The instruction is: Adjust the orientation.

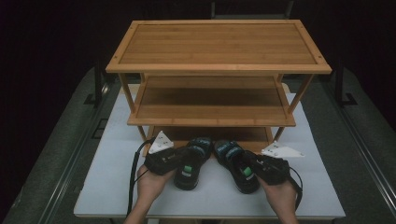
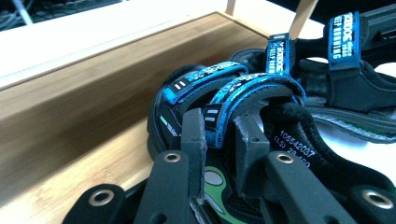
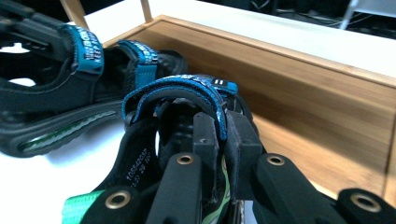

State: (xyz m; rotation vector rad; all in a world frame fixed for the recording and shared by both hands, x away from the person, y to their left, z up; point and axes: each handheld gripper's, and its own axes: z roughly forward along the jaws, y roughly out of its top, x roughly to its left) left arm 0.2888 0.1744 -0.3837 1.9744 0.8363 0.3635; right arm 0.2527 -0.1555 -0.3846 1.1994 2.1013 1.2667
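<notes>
Dark surroundings frame a white table where a three-tier bamboo shoe rack stands toward 12 o'clock, its lowest shelf sitting just above the tabletop.

At about 7 o'clock in the high view, the person's left hand holds the left gripper, a black tool with a grey three-cornered plate and trailing cable. Its jaws are clamped on a blue-trimmed strap of the left black sandal with blue straps and green insole; in the left gripper view the two black pads pinch that strap from either side. The sandal's toe rests at the front edge of the lowest bamboo shelf, its heel on the white surface.

Just beside it, at about 5 o'clock, lies the matching right black sandal with blue straps and green insole, toe also angled toward the rack's bottom shelf. The right gripper, held in the person's right hand, has its jaws closed on this sandal's blue-edged strap, as the right gripper view shows. The two sandals sit near each other, toes closer than heels.
</notes>
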